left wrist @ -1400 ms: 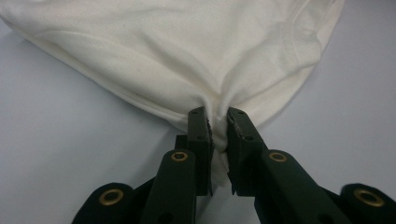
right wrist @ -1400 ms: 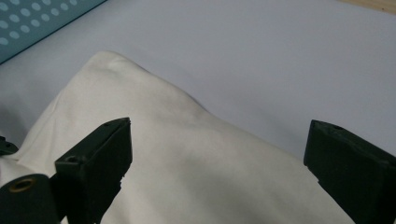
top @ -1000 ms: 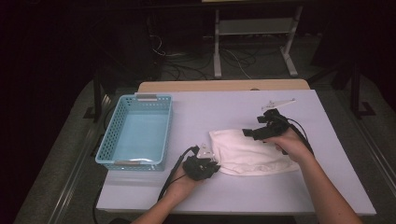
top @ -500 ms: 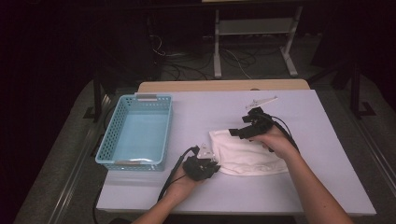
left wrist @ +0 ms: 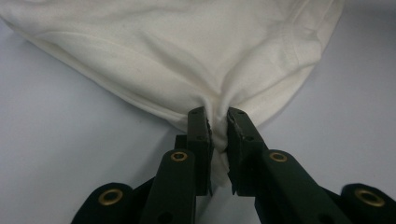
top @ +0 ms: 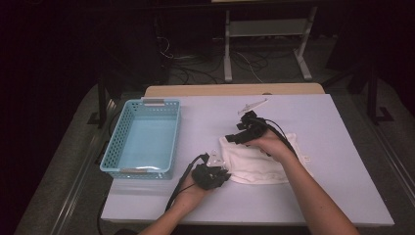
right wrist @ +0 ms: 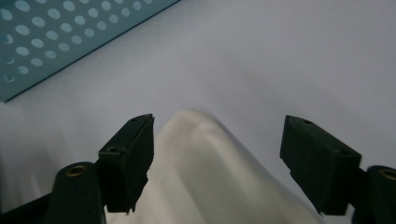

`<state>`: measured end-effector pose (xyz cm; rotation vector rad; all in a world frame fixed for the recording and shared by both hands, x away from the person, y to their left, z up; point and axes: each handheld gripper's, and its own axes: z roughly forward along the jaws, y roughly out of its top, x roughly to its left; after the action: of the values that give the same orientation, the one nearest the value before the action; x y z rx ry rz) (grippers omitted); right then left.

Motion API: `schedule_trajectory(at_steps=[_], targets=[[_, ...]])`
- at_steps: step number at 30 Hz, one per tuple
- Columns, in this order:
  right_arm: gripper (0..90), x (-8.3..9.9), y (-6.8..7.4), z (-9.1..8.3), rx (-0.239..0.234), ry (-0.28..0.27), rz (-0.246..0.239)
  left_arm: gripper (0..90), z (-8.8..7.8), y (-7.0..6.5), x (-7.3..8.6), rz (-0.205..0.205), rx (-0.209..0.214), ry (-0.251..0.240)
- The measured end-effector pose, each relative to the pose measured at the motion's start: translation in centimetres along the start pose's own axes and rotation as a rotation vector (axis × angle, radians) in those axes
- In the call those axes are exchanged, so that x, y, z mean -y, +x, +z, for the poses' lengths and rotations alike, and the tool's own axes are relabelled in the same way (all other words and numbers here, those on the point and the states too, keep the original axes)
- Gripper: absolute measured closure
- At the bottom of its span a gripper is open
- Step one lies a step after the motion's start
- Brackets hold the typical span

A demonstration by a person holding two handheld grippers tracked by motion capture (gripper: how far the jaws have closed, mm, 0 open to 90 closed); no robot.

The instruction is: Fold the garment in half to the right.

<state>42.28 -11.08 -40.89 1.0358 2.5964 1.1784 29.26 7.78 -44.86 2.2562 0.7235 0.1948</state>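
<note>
High view: cloth fold in progress, right gripper going for far-left corner

High view has a white cloth point(top: 259, 164) lying roughly flat on the tabletop point(top: 342, 147), right of centre and toward the near edge, well apart from the blue basket point(top: 147, 142) that sits at the left side. A small clear hanger-like item point(top: 252, 105) lies near the far edge, untouched.

Left gripper point(left wrist: 218, 126) is clamped on the cloth's near-left corner; its own view shows fabric bunched tight between the jaws, creases radiating out. It pins that corner to the table close to the near edge.

Right gripper point(right wrist: 217, 140) hovers over the cloth's far-left corner, pointing toward the basket. Jaws stand apart and have just been closing in; the rounded corner of the cloth sits between them, but the pads do not press it yet. Slight blur in that view.

Step judged: second grasp being set up, most likely for a fold or a lift into the basket. Nothing in the basket yet, so early to mid task.

Next move calls for: right gripper drops a little so the lower jaw gets under the corner edge, then closes on all layers. Risk: pinching only the top layer, or pushing the corner away and wrinkling the cloth. Left must hold firm meanwhile.
</note>
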Motion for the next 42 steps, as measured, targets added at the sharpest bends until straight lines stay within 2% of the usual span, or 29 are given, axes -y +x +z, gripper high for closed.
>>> schedule_trajectory(at_steps=[3,13,20,24,30,37,42], targets=[[32.1,-0.6,0.3,0.9,-0.018,0.022,0.009,79.3,0.0,0.0,0.0,0.001,-0.002,0.0],[45.6,-1.8,1.0,3.5,-0.038,0.094,-0.007,79.3,0.0,-0.1,0.0,0.002,-0.003,0.0],[52.1,-1.8,1.1,4.8,-0.018,0.175,-0.031,79.3,0.0,-0.1,0.0,0.002,-0.006,0.001],[56.0,-1.6,0.9,5.3,0.002,0.209,-0.047,79.4,0.0,-0.1,0.0,0.002,-0.007,0.001],[68.8,-1.7,0.7,5.5,0.007,0.225,-0.05,79.4,0.0,-0.1,0.0,-0.007,-0.006,-0.001],[81.5,-1.9,1.0,5.7,-0.01,0.245,-0.087,79.4,0.0,-0.1,0.0,-0.014,-0.004,-0.001],[84.8,-2.2,1.1,5.9,-0.01,0.263,-0.102,79.7,0.0,-0.1,0.0,-0.019,-0.006,-0.002]])
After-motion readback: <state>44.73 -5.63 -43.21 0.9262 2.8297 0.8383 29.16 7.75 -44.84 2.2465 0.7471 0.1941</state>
